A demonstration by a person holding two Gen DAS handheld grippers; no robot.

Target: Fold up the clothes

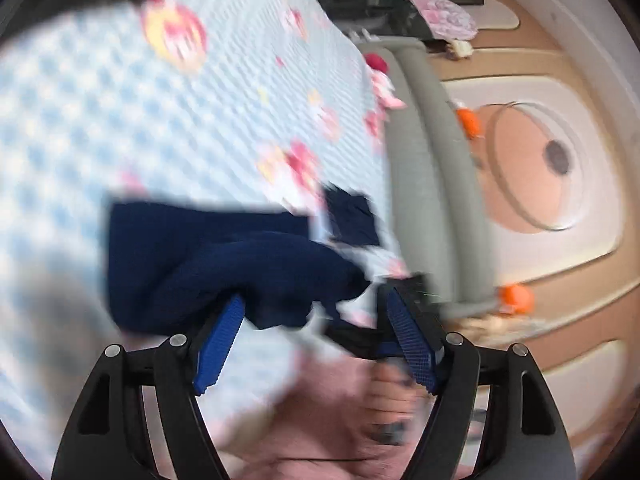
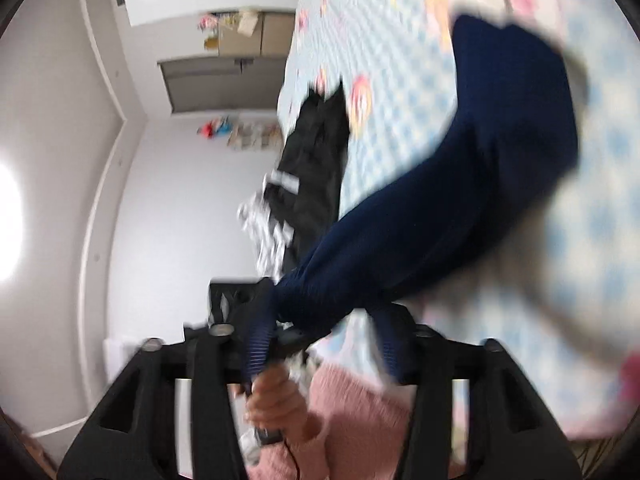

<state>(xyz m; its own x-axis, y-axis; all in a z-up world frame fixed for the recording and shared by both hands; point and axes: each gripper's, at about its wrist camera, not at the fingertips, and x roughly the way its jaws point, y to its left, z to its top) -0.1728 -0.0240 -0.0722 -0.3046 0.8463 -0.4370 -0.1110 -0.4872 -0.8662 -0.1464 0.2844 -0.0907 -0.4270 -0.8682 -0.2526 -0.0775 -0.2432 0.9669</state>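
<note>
A navy blue garment (image 1: 224,256) lies bunched on the blue-and-white checked bed sheet (image 1: 100,120). My left gripper (image 1: 312,316) is open, its blue pads (image 1: 224,332) wide apart, with a fold of the garment lying between them against the left pad. In the right wrist view the same navy garment (image 2: 460,200) hangs lifted in a long strip, and my right gripper (image 2: 324,320) has its pads around the bunched end; both views are motion-blurred. A hand in a pink sleeve (image 2: 276,404) holds the other gripper below.
A black garment (image 2: 316,152) with white stripes lies at the bed's edge. A grey bed frame (image 1: 432,184) runs along the sheet's side. Wooden floor and a round robot vacuum (image 1: 536,168) lie beyond. White walls and shelves (image 2: 240,32) stand opposite.
</note>
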